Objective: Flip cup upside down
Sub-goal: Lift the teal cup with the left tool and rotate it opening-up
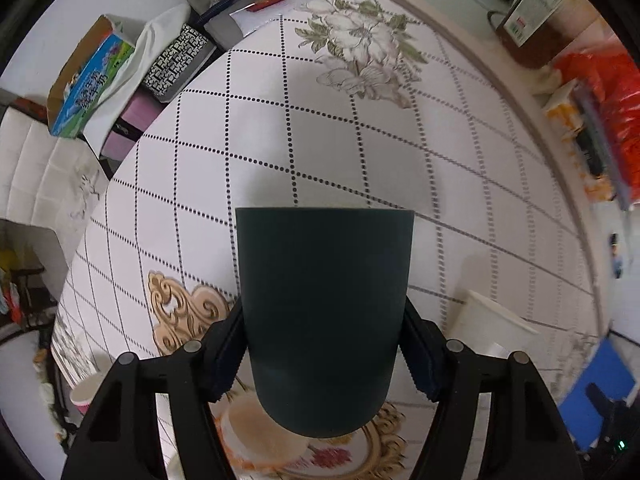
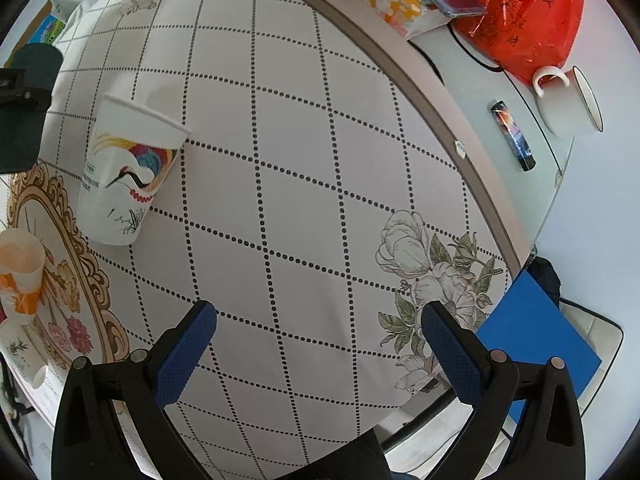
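My left gripper (image 1: pixel 322 344) is shut on a dark green cup (image 1: pixel 324 312), held above the round table (image 1: pixel 280 128); the cup's wide rim points away from the camera and its rounded base toward it. The same cup shows at the left edge of the right wrist view (image 2: pixel 28 92), with the left gripper clamped on it. My right gripper (image 2: pixel 318 340) is open and empty over the table's near edge. A white paper cup with a crane print (image 2: pixel 128 172) stands upright on the table, also seen in the left wrist view (image 1: pixel 488 328).
An orange and white paper cup (image 2: pixel 20 272) stands at the left on the gold-framed centre. A white mug (image 2: pixel 568 100), a dark tube (image 2: pixel 514 134) and a red plastic bag (image 2: pixel 520 12) lie on the glass ledge beyond. A blue stool (image 2: pixel 536 340) is below right.
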A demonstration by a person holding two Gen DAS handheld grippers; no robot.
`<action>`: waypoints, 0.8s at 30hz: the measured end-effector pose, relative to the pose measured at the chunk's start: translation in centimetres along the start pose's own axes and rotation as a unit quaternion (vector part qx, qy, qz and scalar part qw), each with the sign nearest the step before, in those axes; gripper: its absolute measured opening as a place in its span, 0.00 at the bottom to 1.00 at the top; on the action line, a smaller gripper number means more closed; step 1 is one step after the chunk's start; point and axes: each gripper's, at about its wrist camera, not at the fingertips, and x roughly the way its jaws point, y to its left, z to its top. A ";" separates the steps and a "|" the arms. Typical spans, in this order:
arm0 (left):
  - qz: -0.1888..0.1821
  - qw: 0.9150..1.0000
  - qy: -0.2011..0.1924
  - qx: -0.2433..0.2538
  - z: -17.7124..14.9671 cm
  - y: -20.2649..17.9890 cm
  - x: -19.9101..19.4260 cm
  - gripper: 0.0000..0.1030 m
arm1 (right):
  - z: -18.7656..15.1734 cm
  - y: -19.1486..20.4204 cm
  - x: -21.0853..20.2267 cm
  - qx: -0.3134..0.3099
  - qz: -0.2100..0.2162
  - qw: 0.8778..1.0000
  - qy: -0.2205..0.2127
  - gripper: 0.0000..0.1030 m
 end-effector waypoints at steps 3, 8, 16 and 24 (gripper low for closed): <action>-0.014 1.000 0.002 -0.013 -1.1 0.2 -1.8 0.65 | 0.2 -0.5 -0.6 0.003 0.010 1.000 -0.005 1.00; -0.029 0.998 0.001 -0.051 -3.7 1.0 -4.5 0.65 | 0.3 -0.5 -2.3 -0.014 0.023 0.999 -0.018 1.00; -0.034 0.991 -0.017 -0.132 -10.2 0.0 -8.5 0.65 | -0.6 -0.7 -3.8 -0.084 0.055 0.995 -0.028 1.00; -0.044 0.974 -0.006 -0.223 -18.4 -2.5 -7.8 0.65 | -1.9 -1.2 -2.5 -0.168 0.069 0.983 -0.019 1.00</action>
